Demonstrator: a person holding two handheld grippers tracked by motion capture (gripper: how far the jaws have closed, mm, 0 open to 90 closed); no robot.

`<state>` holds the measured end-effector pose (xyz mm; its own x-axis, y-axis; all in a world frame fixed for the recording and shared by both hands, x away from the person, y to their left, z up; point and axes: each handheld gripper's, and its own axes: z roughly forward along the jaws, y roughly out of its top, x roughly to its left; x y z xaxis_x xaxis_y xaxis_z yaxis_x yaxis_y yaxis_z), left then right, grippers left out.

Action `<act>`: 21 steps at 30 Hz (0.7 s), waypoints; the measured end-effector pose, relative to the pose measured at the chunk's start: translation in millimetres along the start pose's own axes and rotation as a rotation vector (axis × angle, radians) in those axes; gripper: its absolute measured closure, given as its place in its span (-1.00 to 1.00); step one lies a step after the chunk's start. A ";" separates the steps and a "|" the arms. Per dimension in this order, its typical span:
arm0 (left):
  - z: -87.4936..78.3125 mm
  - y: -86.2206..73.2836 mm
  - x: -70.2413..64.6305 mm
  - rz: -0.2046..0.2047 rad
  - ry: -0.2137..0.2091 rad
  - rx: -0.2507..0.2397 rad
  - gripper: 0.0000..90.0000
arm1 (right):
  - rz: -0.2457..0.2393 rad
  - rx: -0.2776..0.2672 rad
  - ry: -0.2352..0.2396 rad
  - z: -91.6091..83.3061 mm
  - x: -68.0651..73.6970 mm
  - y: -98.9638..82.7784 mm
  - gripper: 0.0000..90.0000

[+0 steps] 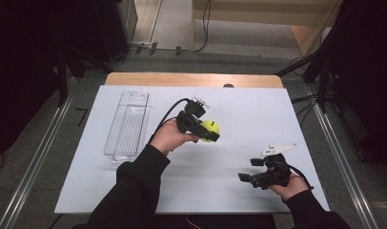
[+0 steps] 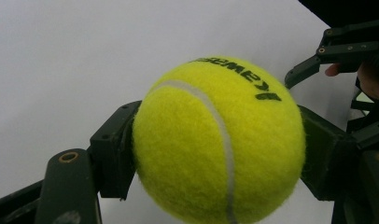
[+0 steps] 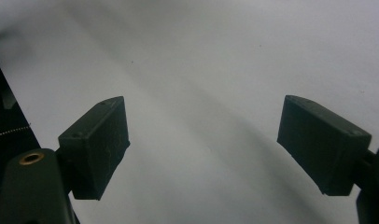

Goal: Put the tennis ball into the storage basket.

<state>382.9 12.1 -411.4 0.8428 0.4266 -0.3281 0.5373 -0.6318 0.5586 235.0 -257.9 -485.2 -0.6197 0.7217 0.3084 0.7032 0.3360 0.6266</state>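
A yellow tennis ball [image 1: 210,129] [image 2: 219,140] with black lettering is clamped between the jaws of my left gripper [image 1: 208,131] [image 2: 218,149], held above the middle of the white table sheet [image 1: 239,109]. My right gripper [image 1: 249,170] [image 3: 204,149] hovers low over the sheet near the front right, open, with nothing between its pads. Its black jaws also appear at the top right of the left gripper view as the right gripper [image 2: 318,56].
A clear plastic tray [image 1: 128,124] lies lengthwise on the left part of the sheet, with nothing in it. The wooden table edge [image 1: 191,79] runs along the back. Cables and stands ring the table on the floor.
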 end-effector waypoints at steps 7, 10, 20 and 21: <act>-7.4 0.7 -2.2 0.006 0.007 -0.002 -0.42 | 0.003 -0.003 0.000 -0.3 0.3 0.4 -0.68; -12.0 1.1 -2.3 0.012 0.006 -0.005 -0.42 | -0.001 -0.001 0.001 -0.3 0.3 0.5 -0.68; -23.6 2.3 -5.7 0.038 0.010 -0.008 -0.42 | 0.001 -0.001 0.001 -0.8 -0.4 0.9 -0.68; -23.6 2.3 -5.7 0.038 0.010 -0.008 -0.42 | 0.002 -0.002 0.000 -0.8 -0.6 1.0 -0.68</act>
<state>378.6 23.5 -390.3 0.8623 0.4090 -0.2987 0.5045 -0.6423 0.5770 235.7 -258.4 -484.2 -0.6185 0.7221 0.3097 0.7036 0.3335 0.6275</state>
